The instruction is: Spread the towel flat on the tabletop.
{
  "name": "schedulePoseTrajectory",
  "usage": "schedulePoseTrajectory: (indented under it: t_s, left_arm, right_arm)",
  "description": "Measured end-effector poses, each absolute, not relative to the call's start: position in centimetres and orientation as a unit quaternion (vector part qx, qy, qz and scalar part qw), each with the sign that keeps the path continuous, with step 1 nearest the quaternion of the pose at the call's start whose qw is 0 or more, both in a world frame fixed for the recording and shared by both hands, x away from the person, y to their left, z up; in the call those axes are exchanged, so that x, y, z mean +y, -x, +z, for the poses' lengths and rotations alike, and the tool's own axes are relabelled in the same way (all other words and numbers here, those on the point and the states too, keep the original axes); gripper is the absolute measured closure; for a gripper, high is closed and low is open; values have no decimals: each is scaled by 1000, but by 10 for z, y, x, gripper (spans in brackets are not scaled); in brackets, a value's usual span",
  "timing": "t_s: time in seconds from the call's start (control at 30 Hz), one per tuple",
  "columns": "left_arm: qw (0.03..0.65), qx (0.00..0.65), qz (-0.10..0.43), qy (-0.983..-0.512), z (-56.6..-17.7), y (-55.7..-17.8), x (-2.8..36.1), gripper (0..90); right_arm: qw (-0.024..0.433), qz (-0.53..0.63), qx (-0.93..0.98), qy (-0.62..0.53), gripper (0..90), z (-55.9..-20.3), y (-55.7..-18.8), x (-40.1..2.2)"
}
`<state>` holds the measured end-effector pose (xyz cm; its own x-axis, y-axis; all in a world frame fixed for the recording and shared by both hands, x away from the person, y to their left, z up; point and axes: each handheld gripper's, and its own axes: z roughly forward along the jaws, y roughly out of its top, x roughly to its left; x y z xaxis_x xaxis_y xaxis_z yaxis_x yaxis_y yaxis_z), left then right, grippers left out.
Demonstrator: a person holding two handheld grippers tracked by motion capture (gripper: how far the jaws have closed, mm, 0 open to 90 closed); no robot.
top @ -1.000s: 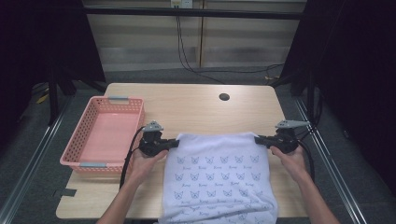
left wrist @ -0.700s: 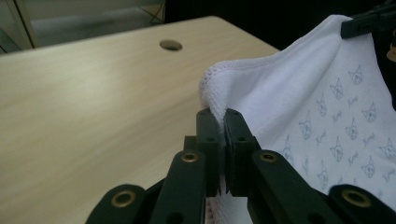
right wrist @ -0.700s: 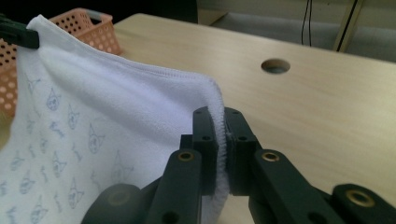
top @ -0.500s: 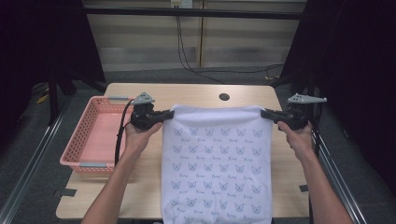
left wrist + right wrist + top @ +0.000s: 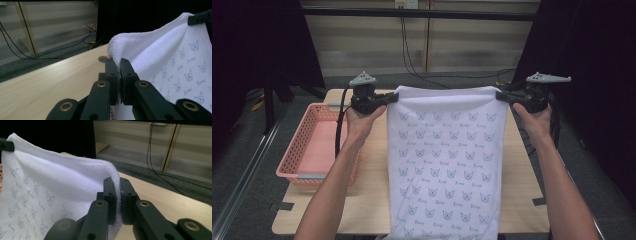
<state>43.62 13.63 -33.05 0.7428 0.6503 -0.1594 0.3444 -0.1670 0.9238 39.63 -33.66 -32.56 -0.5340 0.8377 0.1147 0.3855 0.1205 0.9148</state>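
Fingers of both grippers – left (image 5: pixel 393 96), right (image 5: pixel 500 95) – pinch the towel (image 5: pixel 447 160) by its top corners; soft, light cloth hangs limp over the worktop (image 5: pixel 377 175) – corners grip best

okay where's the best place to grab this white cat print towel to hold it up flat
By its two top corners, one from each outer side, level along the hem. The left gripper and right gripper are shut on those corners, so the towel hangs stretched flat between them, its lower part trailing over the table.
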Motion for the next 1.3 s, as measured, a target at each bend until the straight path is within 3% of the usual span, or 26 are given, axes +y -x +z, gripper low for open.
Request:
schedulePoseTrajectory:
  t_s: [0.57, 0.9, 1.3]
  left_arm:
    - [587, 312, 176, -726, -252, -462, 143, 870]
    - [553, 311, 141, -760, -313, -445, 136, 868]
    - [527, 296, 99, -790, -374, -376, 148, 868]
  right_arm:
    - [258, 537, 688, -414, 861, -260, -422, -329]
    - [233, 518, 705, -425, 861, -299, -406, -334]
    - [157, 516, 739, -403, 862, -366, -335, -336]
